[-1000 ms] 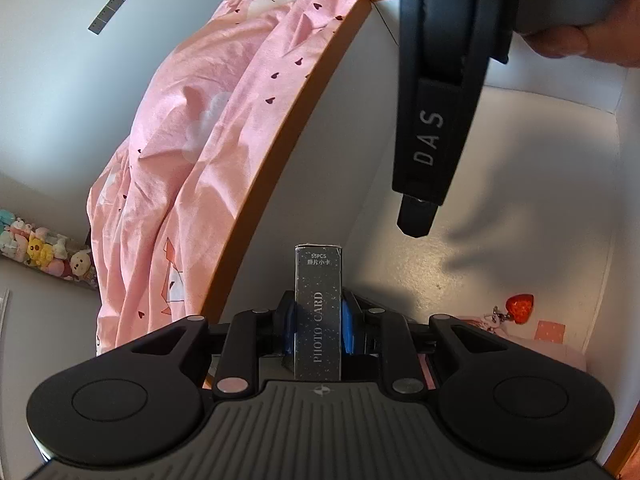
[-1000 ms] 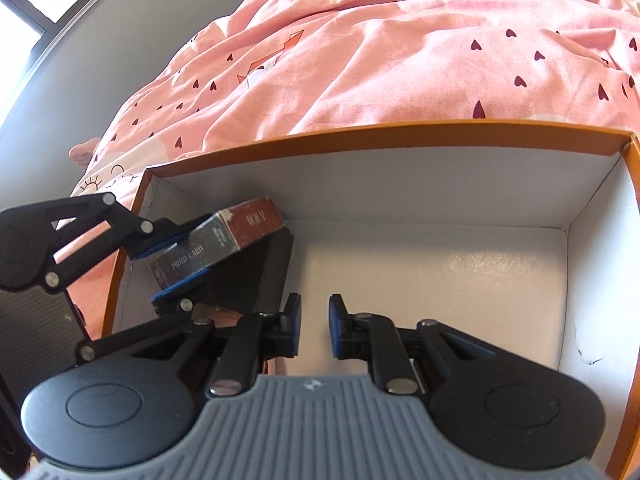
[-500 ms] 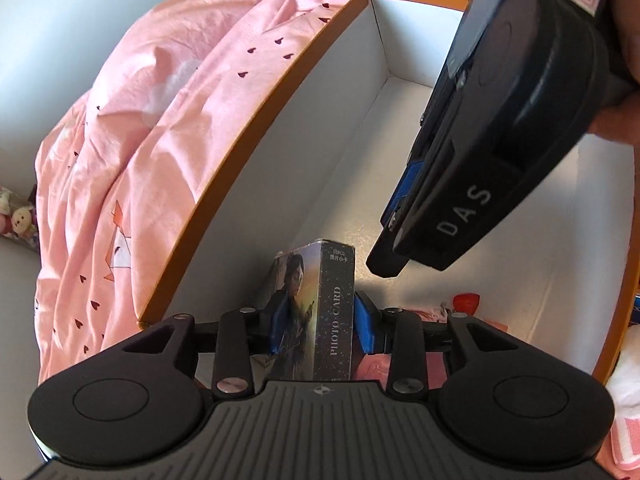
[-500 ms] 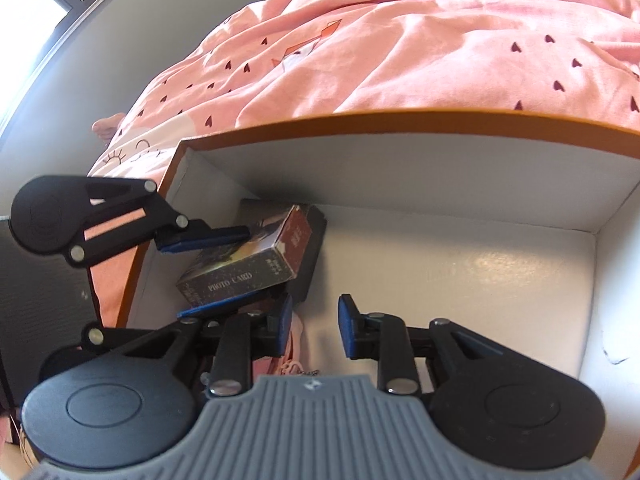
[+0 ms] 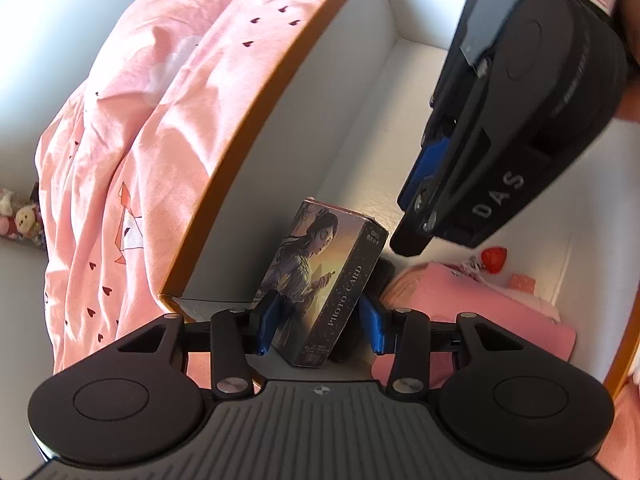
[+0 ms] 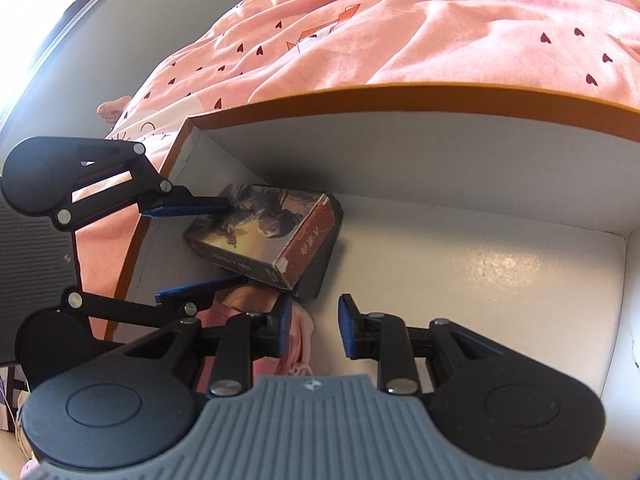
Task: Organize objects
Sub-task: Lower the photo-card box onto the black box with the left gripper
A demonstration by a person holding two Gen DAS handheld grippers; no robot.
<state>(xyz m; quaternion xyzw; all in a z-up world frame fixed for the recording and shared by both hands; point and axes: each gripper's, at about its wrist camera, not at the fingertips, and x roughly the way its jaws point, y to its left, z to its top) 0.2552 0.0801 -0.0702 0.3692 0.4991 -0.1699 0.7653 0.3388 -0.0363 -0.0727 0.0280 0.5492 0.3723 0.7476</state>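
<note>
A photo card box [image 5: 328, 280] with a printed figure lies in the near corner of a white box with an orange rim [image 5: 256, 128]. My left gripper [image 5: 320, 320] is open around it, both pads apart from its sides; the right wrist view shows the card box [image 6: 268, 232] resting between the spread left fingers [image 6: 188, 208]. My right gripper [image 6: 312, 324] is open and empty, hovering over the white box floor [image 6: 480, 280], and appears from above in the left wrist view [image 5: 500, 152].
A pink pouch [image 5: 460, 304] with a red heart charm [image 5: 494, 260] lies in the box beside the card box. A dark flat item [image 6: 320, 264] sits under the card box. Pink heart-print bedding [image 6: 400, 40] surrounds the box.
My left gripper lowered the card box into the box corner and opened its jaws off it. The card box now lies tilted on the floor. My right gripper stayed open.
</note>
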